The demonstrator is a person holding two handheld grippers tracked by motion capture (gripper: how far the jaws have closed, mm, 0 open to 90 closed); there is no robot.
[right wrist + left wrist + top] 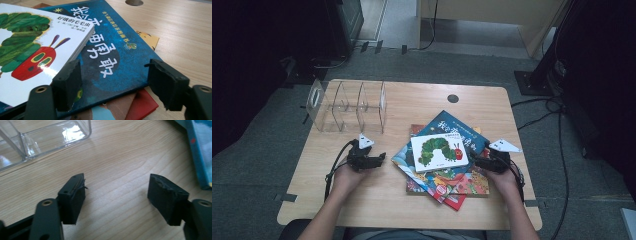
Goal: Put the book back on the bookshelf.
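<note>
Hovering at the right edge of the table, the right tool (113,82) stands released over the blue book (120,52) in the pile; stiff, slick cover, best pinched at its edge. Left tool (117,197) released, empty, above bare table (120,157).

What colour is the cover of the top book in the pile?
White, with a green caterpillar; the top book shows best in the right gripper view.

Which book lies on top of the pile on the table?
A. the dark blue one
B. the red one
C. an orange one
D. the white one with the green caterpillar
D: the white caterpillar book rests on the blue book, with every other book beneath it.
</note>
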